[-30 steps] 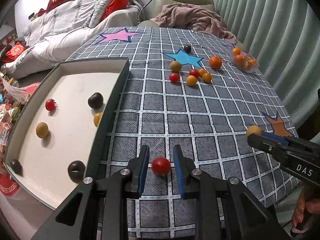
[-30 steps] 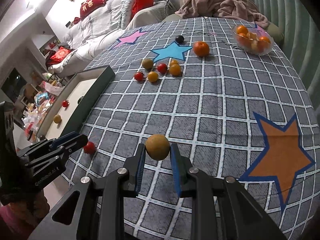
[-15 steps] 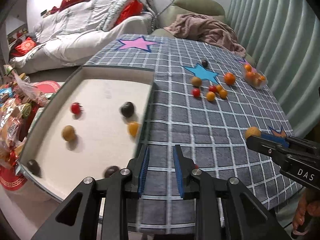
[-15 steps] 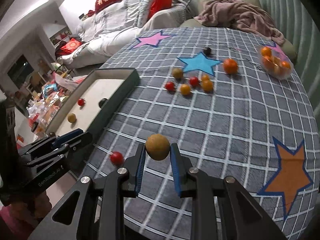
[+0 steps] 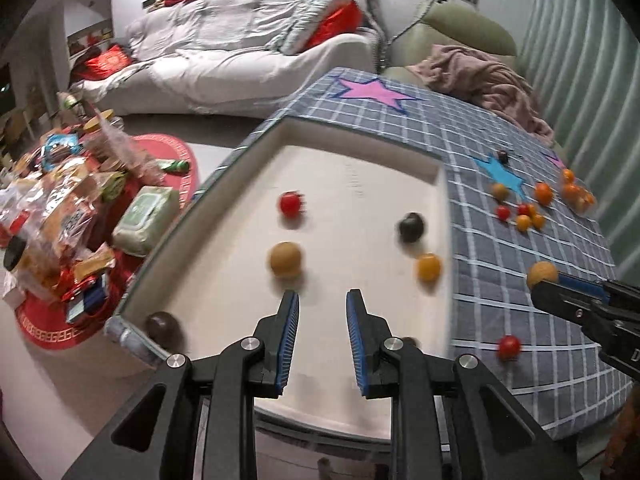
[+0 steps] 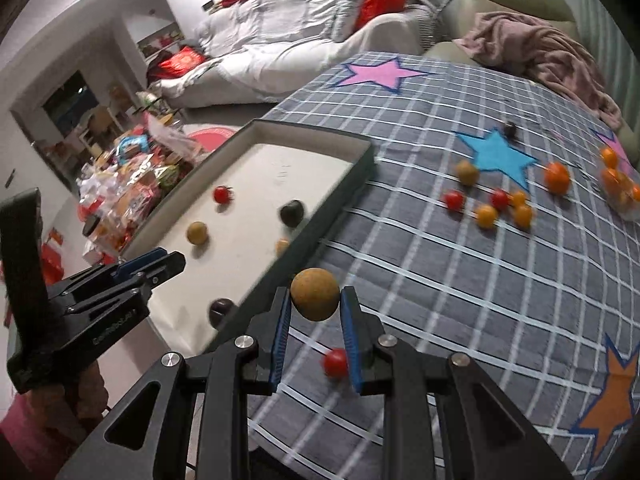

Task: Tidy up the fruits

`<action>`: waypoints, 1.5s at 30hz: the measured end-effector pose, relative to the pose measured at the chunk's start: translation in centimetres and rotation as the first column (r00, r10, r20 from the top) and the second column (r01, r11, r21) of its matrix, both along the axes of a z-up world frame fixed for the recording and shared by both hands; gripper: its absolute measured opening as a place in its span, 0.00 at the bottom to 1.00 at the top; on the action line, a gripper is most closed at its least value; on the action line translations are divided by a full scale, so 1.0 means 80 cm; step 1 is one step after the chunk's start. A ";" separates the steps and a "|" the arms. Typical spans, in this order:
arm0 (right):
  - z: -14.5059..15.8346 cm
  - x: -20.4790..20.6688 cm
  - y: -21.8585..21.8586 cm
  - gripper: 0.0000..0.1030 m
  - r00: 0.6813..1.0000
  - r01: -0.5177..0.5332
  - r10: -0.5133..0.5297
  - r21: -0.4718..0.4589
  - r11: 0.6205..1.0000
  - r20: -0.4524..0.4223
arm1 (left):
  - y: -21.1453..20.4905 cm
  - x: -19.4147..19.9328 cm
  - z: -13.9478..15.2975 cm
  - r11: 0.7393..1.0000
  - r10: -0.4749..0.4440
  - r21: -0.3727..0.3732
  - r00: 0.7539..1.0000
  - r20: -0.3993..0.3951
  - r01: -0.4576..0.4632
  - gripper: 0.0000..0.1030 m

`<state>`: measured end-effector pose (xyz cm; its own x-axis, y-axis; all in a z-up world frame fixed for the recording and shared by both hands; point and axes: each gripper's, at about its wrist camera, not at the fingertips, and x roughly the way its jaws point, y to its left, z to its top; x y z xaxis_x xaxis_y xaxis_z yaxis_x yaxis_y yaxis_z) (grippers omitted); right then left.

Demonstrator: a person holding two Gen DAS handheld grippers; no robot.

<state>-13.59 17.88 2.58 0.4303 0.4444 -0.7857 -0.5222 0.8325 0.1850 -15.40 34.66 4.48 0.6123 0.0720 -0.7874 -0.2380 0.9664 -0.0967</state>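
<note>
Your left gripper hangs over the tray's near end, jaws slightly apart and gripping nothing. Bare floor lies ahead of it, between a brown fruit and a yellow one. A dark fruit sits in the near left corner. Your right gripper is clamped on a tan fruit above the cloth, just beside the tray's right wall. A red tomato lies on the cloth under it.
</note>
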 end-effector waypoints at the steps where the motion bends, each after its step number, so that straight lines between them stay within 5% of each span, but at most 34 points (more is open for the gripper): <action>1: 0.000 0.000 0.010 0.27 1.000 -0.014 0.014 -0.005 1.000 0.000 | 0.005 -0.001 -0.002 1.000 0.006 -0.003 1.000 -0.002 -0.006 0.26; 14: -0.012 0.008 0.056 0.27 0.997 -0.071 0.071 -0.018 0.997 -0.018 | 0.043 -0.013 -0.004 0.991 -0.013 -0.129 0.998 0.064 0.021 0.26; 25: -0.005 0.015 0.011 0.27 1.000 -0.006 0.006 0.011 1.000 -0.010 | -0.005 -0.001 0.012 0.988 -0.128 -0.078 0.989 0.074 0.133 0.26; 33: -0.001 0.016 -0.073 0.27 0.993 0.122 -0.122 0.020 0.992 0.003 | -0.118 -0.005 0.024 0.914 -0.405 0.001 0.912 0.069 0.406 0.27; 34: -0.001 0.016 -0.083 0.27 0.991 0.137 -0.137 0.022 0.990 0.001 | -0.128 -0.005 0.023 0.906 -0.422 0.004 0.904 0.064 0.422 0.42; 35: -0.002 0.016 -0.093 0.27 0.988 0.154 -0.154 0.024 0.988 -0.001 | -0.141 -0.006 0.021 0.900 -0.436 0.010 0.898 0.059 0.436 0.72; 36: -0.003 0.016 -0.101 0.27 0.986 0.165 -0.165 0.026 0.986 -0.002 | -0.153 -0.009 0.021 0.898 -0.439 0.023 0.895 0.078 0.438 0.78; 45: -0.008 0.008 -0.132 0.27 0.978 0.207 -0.207 0.056 0.977 -0.011 | -0.199 0.007 -0.007 0.893 -0.444 0.085 0.896 -0.007 0.443 0.78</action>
<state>-12.92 7.29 1.91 0.5135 0.3897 -0.7645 -0.3382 0.9107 0.2371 -14.84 18.75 3.90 0.6053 -0.1453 -0.7827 0.2177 0.9759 -0.0128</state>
